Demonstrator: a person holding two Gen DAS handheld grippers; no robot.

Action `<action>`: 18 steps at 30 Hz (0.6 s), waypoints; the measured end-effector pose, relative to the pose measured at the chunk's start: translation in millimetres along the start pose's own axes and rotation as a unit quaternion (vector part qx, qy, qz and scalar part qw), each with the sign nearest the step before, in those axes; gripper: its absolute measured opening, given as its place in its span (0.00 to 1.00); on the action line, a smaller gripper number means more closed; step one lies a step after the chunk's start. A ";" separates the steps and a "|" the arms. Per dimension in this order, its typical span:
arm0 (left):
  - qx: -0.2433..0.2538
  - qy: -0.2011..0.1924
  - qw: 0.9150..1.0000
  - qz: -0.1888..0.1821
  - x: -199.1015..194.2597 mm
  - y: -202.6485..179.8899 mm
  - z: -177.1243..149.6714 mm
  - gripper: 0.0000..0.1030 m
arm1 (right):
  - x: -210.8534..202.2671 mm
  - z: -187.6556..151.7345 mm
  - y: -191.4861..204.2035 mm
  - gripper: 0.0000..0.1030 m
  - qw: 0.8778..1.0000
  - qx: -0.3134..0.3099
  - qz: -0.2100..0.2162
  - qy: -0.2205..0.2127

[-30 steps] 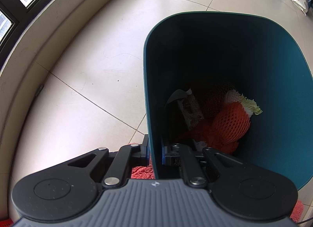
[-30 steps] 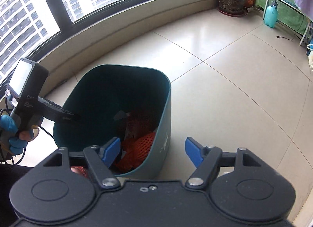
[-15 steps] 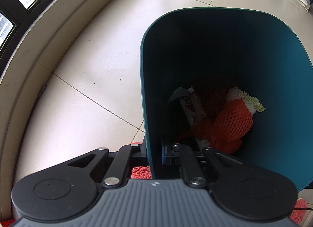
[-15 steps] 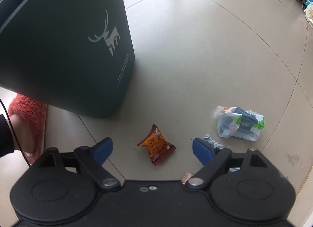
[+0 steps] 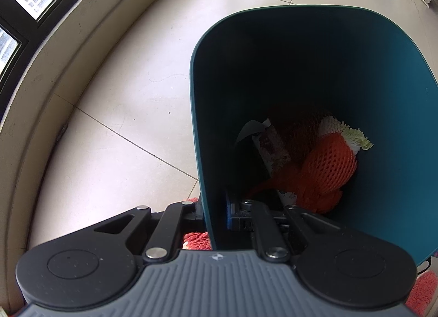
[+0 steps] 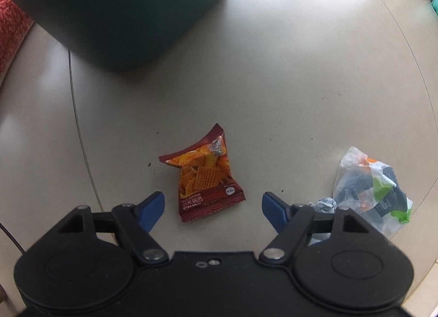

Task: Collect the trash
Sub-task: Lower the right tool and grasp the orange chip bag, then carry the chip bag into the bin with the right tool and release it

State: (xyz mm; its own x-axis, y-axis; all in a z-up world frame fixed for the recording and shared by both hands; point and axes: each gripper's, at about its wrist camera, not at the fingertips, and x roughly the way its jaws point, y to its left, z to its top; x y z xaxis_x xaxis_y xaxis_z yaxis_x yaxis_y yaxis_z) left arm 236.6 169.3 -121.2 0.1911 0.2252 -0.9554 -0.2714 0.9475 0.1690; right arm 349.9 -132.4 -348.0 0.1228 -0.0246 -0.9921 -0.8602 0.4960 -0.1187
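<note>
Two claws: left claw (image 5: 216,214) clamps smooth teal bin (image 5: 369,76) wall; right claw (image 6: 213,207), just narrowing, straddles crinkly snack packet (image 6: 204,177).

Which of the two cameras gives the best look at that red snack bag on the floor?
The right wrist view. The snack bag lies whole and sharp on the floor, between the open right gripper fingers. The left wrist view shows none of it, only the bin and the trash inside.

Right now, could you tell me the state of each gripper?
Left gripper: shut on the bin wall.
Right gripper: open, holding nothing.
</note>
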 end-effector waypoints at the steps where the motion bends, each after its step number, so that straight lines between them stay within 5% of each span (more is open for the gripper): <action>1: 0.003 -0.001 1.000 0.002 0.1 -1.7 0.2 0.10 | 1.6 1.7 0.6 0.73 1.000 -0.001 0.000 0.000; 5: 0.003 0.000 1.000 0.002 1.2 -2.1 0.4 0.10 | 1.4 10.1 3.3 0.70 1.000 0.010 0.015 -0.003; 9: 0.004 -0.001 1.000 0.001 1.8 -1.9 -0.7 0.10 | 0.0 10.0 6.4 0.45 0.999 0.033 0.040 -0.003; 18: -0.002 0.003 1.000 -0.007 4.8 0.7 0.4 0.10 | -49.3 -10.4 0.7 0.41 0.993 0.111 0.037 -0.032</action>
State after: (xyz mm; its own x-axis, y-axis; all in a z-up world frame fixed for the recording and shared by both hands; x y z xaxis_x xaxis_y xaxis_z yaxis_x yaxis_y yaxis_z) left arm 237.7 171.1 -125.6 0.1890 0.2103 -0.9592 -0.2727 0.9496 0.1545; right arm 338.1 -139.9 -299.6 0.1003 0.0713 -0.9924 -0.7390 0.6732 -0.0263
